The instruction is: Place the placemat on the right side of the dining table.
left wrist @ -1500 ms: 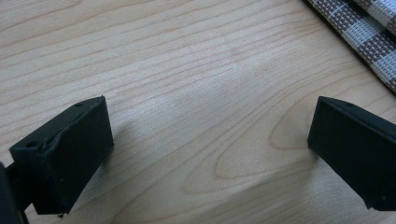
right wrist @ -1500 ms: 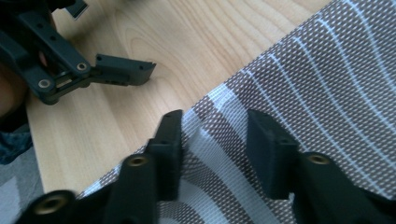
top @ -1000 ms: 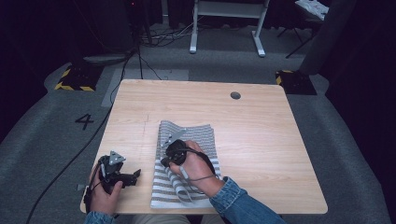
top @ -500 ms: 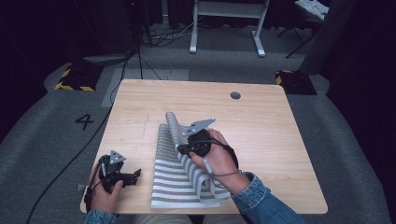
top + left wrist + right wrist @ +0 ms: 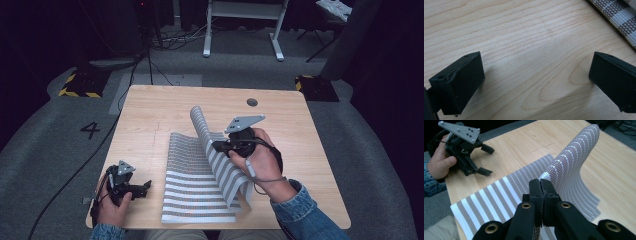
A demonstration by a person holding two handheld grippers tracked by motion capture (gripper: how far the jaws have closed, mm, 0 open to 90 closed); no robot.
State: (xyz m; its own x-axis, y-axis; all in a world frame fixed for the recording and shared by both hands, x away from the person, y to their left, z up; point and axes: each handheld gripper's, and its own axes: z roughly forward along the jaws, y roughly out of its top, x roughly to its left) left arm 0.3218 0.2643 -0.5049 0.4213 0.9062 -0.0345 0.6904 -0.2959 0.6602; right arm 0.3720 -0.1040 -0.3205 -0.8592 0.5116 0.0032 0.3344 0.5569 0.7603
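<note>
A grey-and-white striped cloth [image 5: 197, 192] lies on the wooden table [image 5: 150, 110] near its front edge. My right gripper [image 5: 216, 146] is shut on one edge of it and holds that layer up in a standing curl above the flat part. In the right gripper view the jaws [image 5: 540, 182] are pressed together on the cloth [image 5: 499, 197], which arches up past them. My left gripper [image 5: 145, 187] rests on the table at the front left, open, with bare wood between its jaws [image 5: 536, 65]. A corner of the cloth [image 5: 619, 15] lies beyond its right jaw. The right gripper view also shows the left gripper [image 5: 488, 161].
A round cable hole [image 5: 252, 102] sits in the table's far right part. Beyond the table stand a white metal frame [image 5: 242, 25] and floor cables. A floor mark "4" [image 5: 90, 130] and yellow-black striped blocks [image 5: 77, 85] lie to the left.
My right gripper has risen and moved right and away with the cloth edge, peeling the top layer open; more flat cloth now shows at the left. The left gripper has stayed put.
</note>
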